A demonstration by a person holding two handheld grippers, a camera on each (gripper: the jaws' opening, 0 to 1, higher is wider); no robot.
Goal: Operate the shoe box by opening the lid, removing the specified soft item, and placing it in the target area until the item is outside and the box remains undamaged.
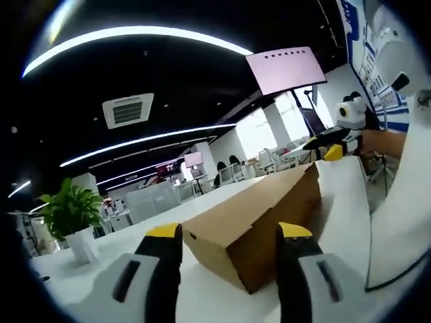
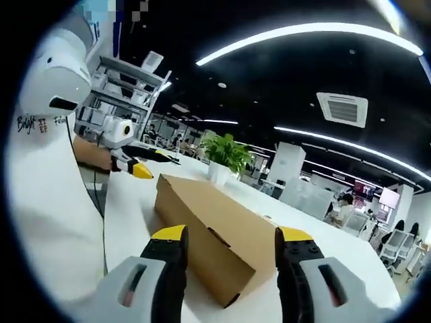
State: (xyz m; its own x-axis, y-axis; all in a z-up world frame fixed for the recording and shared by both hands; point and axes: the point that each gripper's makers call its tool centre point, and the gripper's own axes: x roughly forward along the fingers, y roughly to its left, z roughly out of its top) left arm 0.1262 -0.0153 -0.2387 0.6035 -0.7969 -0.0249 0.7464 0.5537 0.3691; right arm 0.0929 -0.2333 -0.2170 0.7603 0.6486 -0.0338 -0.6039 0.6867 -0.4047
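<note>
White table point(image 1: 202, 296) in a big office, and the brown shoe box point(image 1: 259, 225) sits on it with its lid shut.

You are at the first step: the lid is not open yet. Your left gripper point(image 1: 229, 235) has its jaws wide, one on each side of the box's near end at 6 o'clock, holding nothing. Your right gripper point(image 2: 229, 239) is wide too, at the other end of the shoe box point(image 2: 215, 232). Next I think you must lift the lid gently. A potted plant point(image 2: 225, 158) stands near, at 12 o'clock. Mind the table edge by your body; the far side has more room.
</note>
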